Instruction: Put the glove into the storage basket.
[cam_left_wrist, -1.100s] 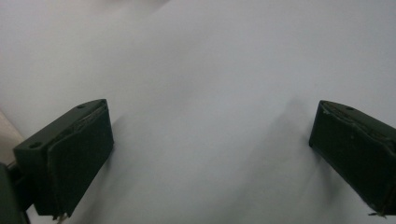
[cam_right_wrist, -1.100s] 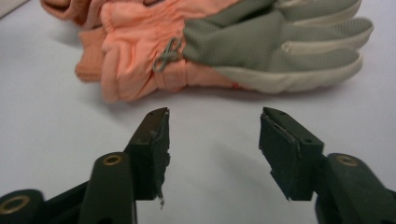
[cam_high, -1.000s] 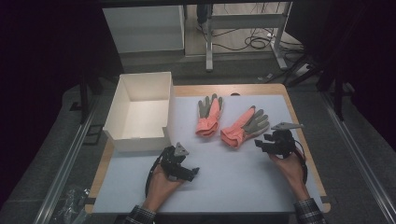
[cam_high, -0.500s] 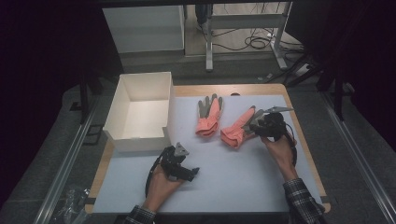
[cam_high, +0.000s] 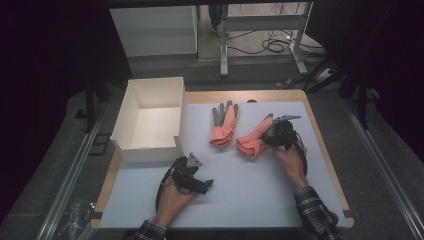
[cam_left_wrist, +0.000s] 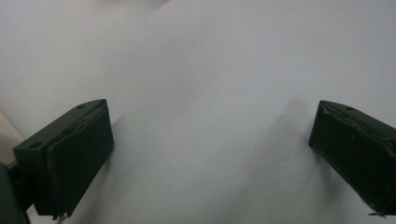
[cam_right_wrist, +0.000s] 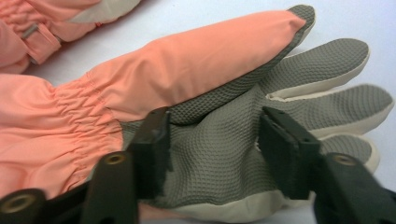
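Between the left gripper's fingers lies only bare worktop, while the right gripper's fingers straddle the near glove's grey palm.

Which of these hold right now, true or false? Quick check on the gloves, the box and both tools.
1. The right tool has its jaws over the grey palm of a glove. True.
2. The other glove lies in the white box. False: it lies on the white mat, right of the box.
3. The left tool holds a glove. False: open jaws, bare mat between them.
4. The box is empty. True.
5. Both gloves are blue. False: orange-pink with grey palms.
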